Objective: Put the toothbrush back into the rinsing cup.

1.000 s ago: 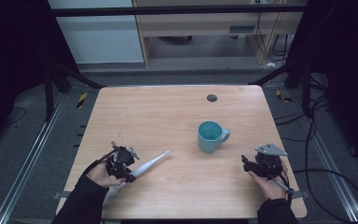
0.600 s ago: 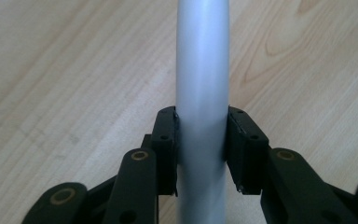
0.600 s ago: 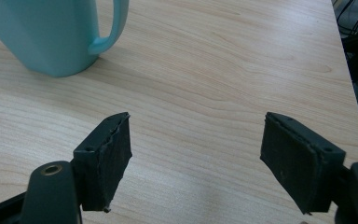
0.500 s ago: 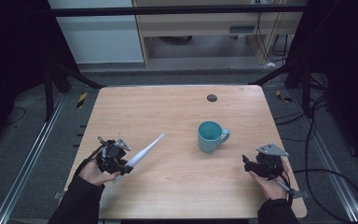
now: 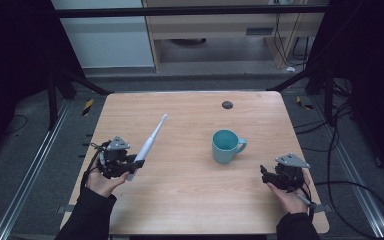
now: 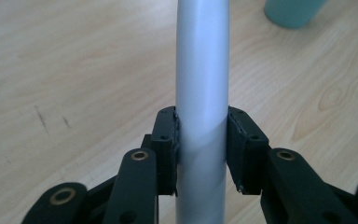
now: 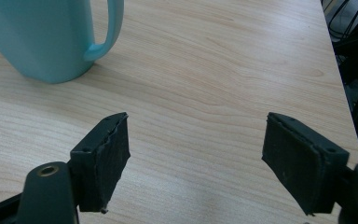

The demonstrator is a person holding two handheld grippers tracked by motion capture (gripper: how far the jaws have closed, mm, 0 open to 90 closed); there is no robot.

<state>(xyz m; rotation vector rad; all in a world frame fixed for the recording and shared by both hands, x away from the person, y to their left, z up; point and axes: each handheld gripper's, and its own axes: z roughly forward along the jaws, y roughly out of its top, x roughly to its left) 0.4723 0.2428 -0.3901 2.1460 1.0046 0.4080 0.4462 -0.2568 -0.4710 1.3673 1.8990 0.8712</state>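
Observation:
A slim white electric toothbrush (image 5: 150, 141) is clamped at its thick handle end by my left gripper (image 5: 130, 166) at the table's front left; it slants up and away, its head raised off the wood. In the left gripper view both pads press the toothbrush handle (image 6: 202, 93) from either side. A teal mug (image 5: 226, 146) stands upright right of centre, handle to the right. My right gripper (image 5: 266, 176) rests near the front right, open, nothing between its fingers; the mug (image 7: 51, 37) sits ahead and left of its jaws (image 7: 196, 163).
The wooden table (image 5: 190, 210) has a small dark round spot (image 5: 227, 104) near its far edge. Cables and dark frame legs lie on the floor around the table. Bare wood lies between the two hands.
My left gripper has risen and tilted the toothbrush from lying nearly flat to pointing up and away. The right hand and the mug have stayed put.

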